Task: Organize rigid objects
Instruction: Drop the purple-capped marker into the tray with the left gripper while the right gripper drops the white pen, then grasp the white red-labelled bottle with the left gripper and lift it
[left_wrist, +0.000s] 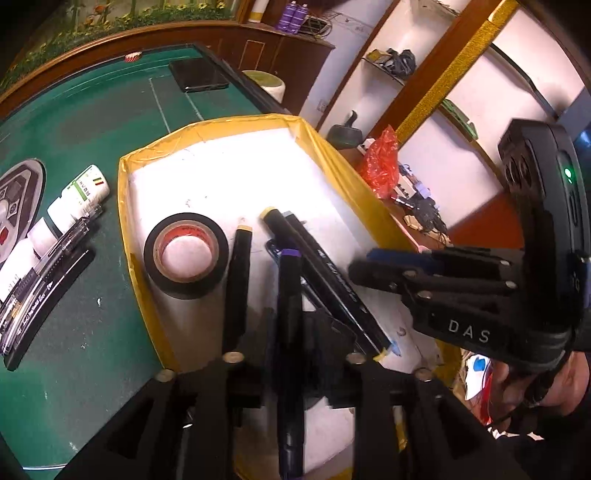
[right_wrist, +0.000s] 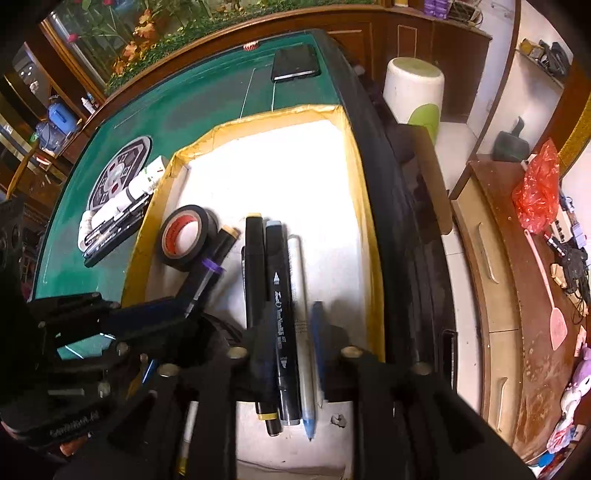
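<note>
A white tray with a yellow taped rim (left_wrist: 236, 123) (right_wrist: 258, 118) holds a black tape roll (left_wrist: 186, 254) (right_wrist: 186, 236) and several black markers. My left gripper (left_wrist: 295, 332) (right_wrist: 177, 306) is open over the tray's near end. A purple-banded marker (left_wrist: 290, 280) (right_wrist: 207, 273) lies loose between its fingers, beside a yellow-capped marker (left_wrist: 238, 277). My right gripper (right_wrist: 291, 332) (left_wrist: 362, 264) is open too, straddling a grey-capped marker (right_wrist: 280, 295) and a white pen with a blue tip (right_wrist: 301, 280). A yellow-capped marker (right_wrist: 255, 266) lies just left of them.
On the green table (left_wrist: 110, 110), left of the tray, lie white bottles (left_wrist: 79, 192) and several pens (left_wrist: 44, 280). A black phone (left_wrist: 197, 75) rests at the far edge. A cream stool (right_wrist: 413, 88) and a wooden cabinet with a red bag (right_wrist: 535, 188) stand to the right.
</note>
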